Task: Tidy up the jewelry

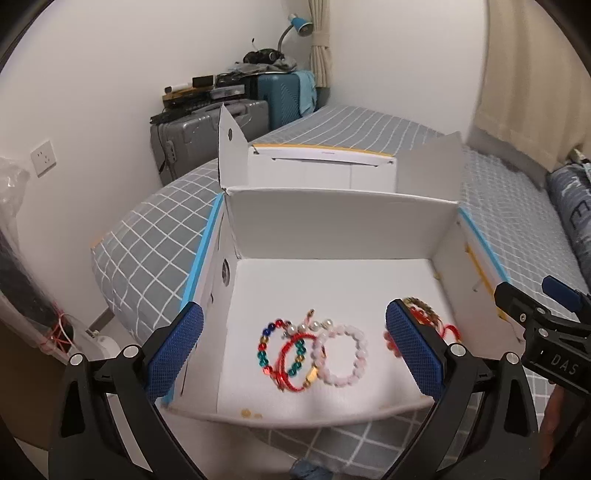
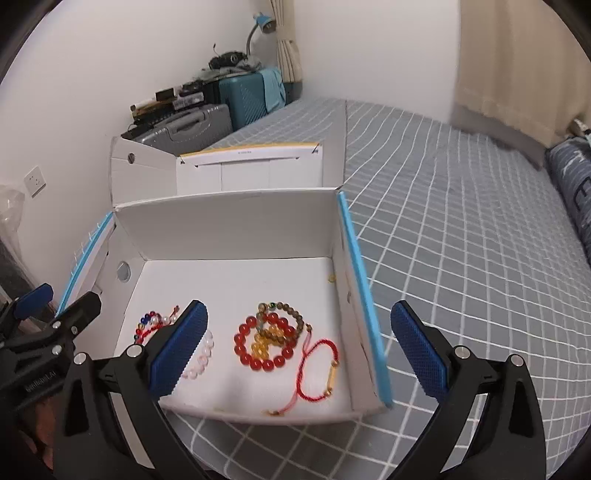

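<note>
A white open box [image 1: 332,221] with blue edges sits on the bed and also shows in the right wrist view [image 2: 229,225]. Inside lie a multicolour bead bracelet [image 1: 263,347], a red cord bracelet [image 1: 291,354] and a pink bead bracelet [image 1: 343,354]. The right wrist view shows a red bead bracelet [image 2: 258,350], an amber bracelet [image 2: 264,341], a brown bead bracelet [image 2: 291,314] and a red cord bracelet with a gold tube [image 2: 319,365]. My left gripper [image 1: 295,350] is open above the near left of the box. My right gripper [image 2: 299,354] is open above the near right, empty.
The bed [image 2: 461,240] has a grey checked sheet. The box's lid [image 1: 317,166] stands open behind it. Suitcases [image 1: 207,129] with clutter stand by the wall. A blue lamp [image 1: 299,26] is in the corner. A dark pillow [image 2: 572,184] lies at the right.
</note>
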A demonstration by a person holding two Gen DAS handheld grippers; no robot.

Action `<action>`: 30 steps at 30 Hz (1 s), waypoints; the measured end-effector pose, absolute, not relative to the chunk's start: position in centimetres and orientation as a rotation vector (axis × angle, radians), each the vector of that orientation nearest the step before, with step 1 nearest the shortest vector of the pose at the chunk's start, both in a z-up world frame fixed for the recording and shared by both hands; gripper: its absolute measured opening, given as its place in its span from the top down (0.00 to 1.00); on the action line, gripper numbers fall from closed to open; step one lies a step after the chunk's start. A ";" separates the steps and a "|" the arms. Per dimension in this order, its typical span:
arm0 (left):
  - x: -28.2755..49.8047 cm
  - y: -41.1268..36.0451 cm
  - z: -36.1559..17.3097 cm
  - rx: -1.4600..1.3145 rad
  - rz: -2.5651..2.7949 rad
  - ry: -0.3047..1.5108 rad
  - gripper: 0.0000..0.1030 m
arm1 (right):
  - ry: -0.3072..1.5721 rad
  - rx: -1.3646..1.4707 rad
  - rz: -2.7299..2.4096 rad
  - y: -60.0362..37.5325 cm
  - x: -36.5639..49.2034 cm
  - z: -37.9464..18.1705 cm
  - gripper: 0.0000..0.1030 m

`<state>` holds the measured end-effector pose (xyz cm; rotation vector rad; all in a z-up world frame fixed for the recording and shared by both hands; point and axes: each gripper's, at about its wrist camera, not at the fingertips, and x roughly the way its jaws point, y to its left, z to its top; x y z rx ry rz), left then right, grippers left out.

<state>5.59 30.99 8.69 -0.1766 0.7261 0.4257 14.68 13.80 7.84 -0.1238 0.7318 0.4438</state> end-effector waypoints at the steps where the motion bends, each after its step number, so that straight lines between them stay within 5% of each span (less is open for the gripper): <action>1: 4.9 30.8 8.8 -0.179 0.423 0.719 0.05 | 0.725 -0.122 0.450 13.4 14.1 7.9 0.07; 30: -1.5 28.1 7.4 -0.157 0.420 0.690 0.06 | 0.678 -0.146 0.446 11.3 6.6 6.3 0.07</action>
